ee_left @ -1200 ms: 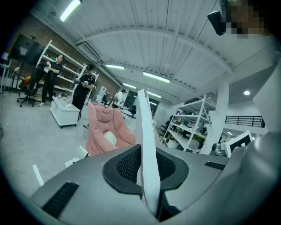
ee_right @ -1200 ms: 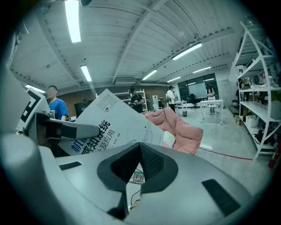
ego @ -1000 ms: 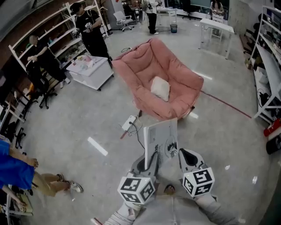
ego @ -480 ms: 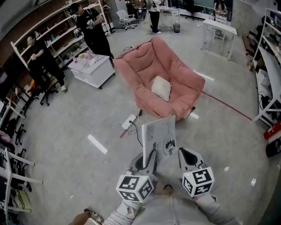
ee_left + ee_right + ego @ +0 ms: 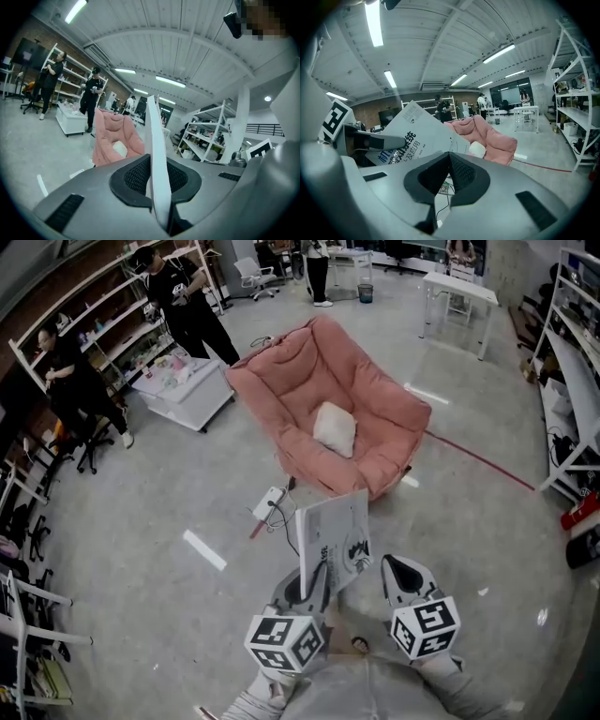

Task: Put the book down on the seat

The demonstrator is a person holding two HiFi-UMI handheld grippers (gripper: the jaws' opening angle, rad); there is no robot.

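A thin white book [image 5: 334,540] with black print stands upright over the floor, with my left gripper [image 5: 314,582] shut on its lower edge. In the left gripper view the book [image 5: 157,154] shows edge-on between the pads of the left gripper [image 5: 157,187]. To the right of the book my right gripper [image 5: 401,570] is shut and holds nothing; in its own view the right gripper [image 5: 449,161] has the book's cover [image 5: 417,136] to its left. The pink padded chair [image 5: 375,399] stands ahead on the floor with a white cushion [image 5: 335,429] on its seat.
A white power strip [image 5: 267,505] with a cable lies on the floor between me and the chair. A low white cart [image 5: 183,390] and two people [image 5: 183,296] are at the back left. Shelving [image 5: 572,381] lines the right wall, and a white table [image 5: 459,292] stands behind the chair.
The book stays held in my left gripper and has shifted slightly left. The person in blue at the lower left has gone out of view.
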